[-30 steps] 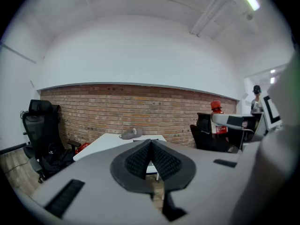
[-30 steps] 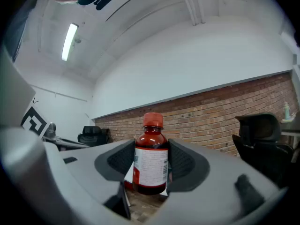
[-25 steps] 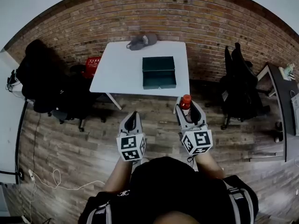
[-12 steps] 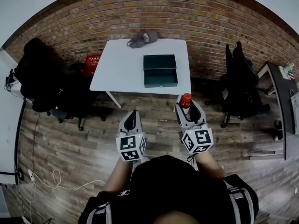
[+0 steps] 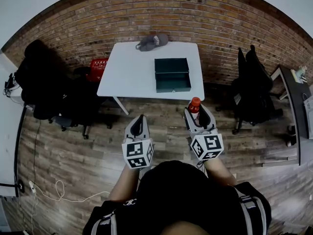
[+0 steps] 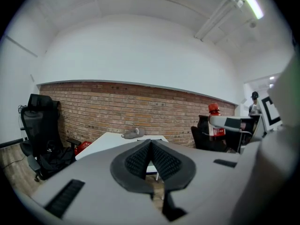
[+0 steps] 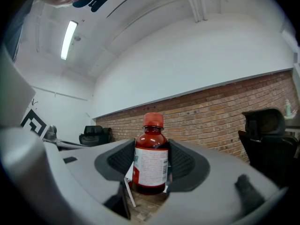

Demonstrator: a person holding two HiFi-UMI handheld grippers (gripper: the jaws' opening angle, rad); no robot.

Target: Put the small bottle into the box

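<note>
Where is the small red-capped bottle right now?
In the head view, right of centre, the small red-capped brown bottle stands upright between the fingers of the right gripper, over wooden floor, short of the white table with the dark green box.

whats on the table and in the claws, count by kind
box: 1, on the table
grey cap: 1, on the table
small bottle: 1, in the right claw
left claw: 0, shut on nothing
total: 3
</note>
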